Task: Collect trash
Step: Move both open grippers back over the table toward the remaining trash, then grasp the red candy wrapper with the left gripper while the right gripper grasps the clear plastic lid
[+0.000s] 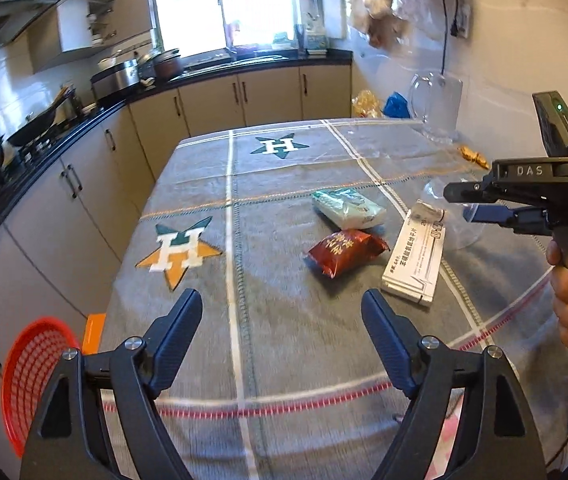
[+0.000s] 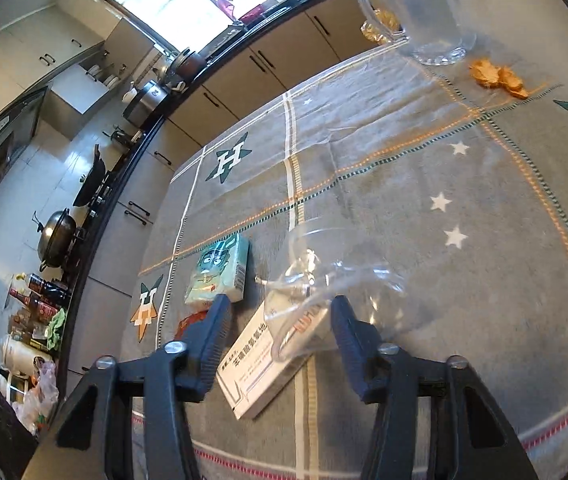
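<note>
- Your left gripper (image 1: 280,294) is spread wide and holds nothing. It hangs over bare cloth (image 1: 204,360) at the near edge of the table, and the red packet (image 1: 345,252) lies beyond it to the right.
- Your right gripper (image 2: 280,300) is partly open and grips nothing yet. The clear plastic bottle (image 2: 335,276) lies on its side at the fingertips, with its right part against the right finger.
- The bottle partly overlaps the white box (image 2: 260,372). If you close now, I judge you could pinch the box edge along with the bottle, or push both away.
- Thin clear plastic is likely to buckle and squirt out sideways, because only 1 pad is near it. Centre the jaws first.
- The tissue pack (image 2: 220,276) sits just left of the left finger, so a sweep that way would knock it.
- The red basket (image 1: 32,364) sits low beyond the near-left corner of the table. It is the likely place for the trash, and a loose grip could drop something on the way there.
- The glass jug (image 2: 427,12) stands at the far right, with orange scraps (image 2: 499,78) near it. A careless reach for the scraps could tip the jug.
</note>
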Tool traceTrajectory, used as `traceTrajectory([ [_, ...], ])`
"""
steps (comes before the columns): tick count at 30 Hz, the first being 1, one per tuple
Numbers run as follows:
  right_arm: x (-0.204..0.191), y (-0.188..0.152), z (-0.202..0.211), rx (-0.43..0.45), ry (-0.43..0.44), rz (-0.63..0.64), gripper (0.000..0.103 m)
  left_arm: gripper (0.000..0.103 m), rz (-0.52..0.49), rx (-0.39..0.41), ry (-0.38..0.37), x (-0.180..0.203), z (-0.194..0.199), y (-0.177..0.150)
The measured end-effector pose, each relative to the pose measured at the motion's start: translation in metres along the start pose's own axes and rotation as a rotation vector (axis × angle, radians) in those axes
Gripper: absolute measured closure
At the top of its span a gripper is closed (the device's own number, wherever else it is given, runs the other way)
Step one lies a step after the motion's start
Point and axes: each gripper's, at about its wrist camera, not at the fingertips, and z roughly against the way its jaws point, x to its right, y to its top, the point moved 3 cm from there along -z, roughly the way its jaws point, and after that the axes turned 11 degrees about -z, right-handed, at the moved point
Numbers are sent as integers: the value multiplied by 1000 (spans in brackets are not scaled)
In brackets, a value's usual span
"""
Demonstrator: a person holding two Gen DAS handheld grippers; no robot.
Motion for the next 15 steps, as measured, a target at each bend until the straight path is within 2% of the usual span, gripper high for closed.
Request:
traceTrajectory([
  [2,4,1,-1,10,-7,7,91,21,-23,-9,-10,3,-8,6],
  [7,17,8,8,60,3,8,94,19,-88,-24,-49,16,-32,23],
  [12,28,15,27,123,67,-4,95,19,-150,-37,-84,28,-57,38],
  [15,30,17,32,132,90,-6,95,19,-198,-49,-112,33,-74,43],
])
